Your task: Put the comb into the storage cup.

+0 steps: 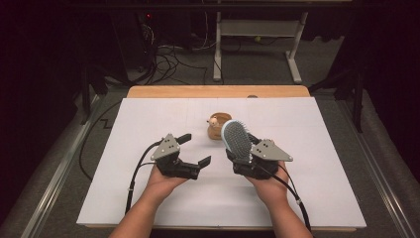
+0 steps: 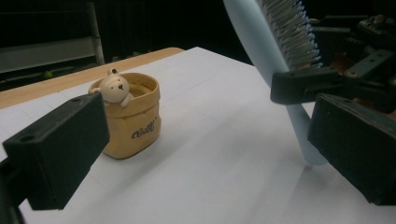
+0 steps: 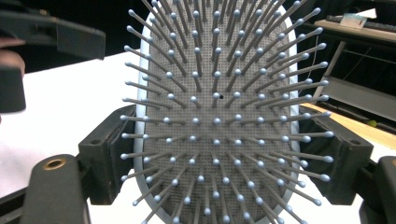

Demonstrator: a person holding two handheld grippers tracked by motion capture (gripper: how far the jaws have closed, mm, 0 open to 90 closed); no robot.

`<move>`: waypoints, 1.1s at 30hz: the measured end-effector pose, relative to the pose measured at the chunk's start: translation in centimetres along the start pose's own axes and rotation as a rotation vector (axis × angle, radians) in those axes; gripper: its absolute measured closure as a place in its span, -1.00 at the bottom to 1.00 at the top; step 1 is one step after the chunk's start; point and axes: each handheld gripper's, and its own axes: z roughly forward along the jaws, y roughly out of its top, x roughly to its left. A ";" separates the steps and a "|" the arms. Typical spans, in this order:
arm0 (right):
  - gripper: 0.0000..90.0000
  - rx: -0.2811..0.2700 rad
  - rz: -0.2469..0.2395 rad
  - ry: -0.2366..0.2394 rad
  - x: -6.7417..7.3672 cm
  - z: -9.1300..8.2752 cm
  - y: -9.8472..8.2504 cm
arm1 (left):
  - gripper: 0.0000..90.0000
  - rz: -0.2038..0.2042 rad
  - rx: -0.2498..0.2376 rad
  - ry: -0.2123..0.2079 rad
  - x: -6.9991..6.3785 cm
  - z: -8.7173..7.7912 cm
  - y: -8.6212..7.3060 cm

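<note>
White table (image 1: pixel 148 198) in dark room w/ cables. Right gripper (image 1: pixel 246 159) clamps hairbrush (image 1: pixel 236 139) upright, bristles toward person; left gripper (image 1: pixel 194 148) open, empty.

I see the white table sheet (image 1: pixel 163 114) evenly lit from above — the room behind falls near black. Shadows stay soft and short. The hairbrush (image 3: pixel 219 116) bristles blur at the frame edges, and the left gripper's near jaws look soft — slightly grainy.

Hairbrush (image 1: pixel 236 138) just before bear cup (image 1: pixel 217 126)
</note>
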 end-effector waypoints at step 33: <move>-0.55 -0.023 -0.077 0.049 3.1 0.2 0.2 | -0.99 -0.017 -0.021 -0.038 -1.0 -0.3 1.1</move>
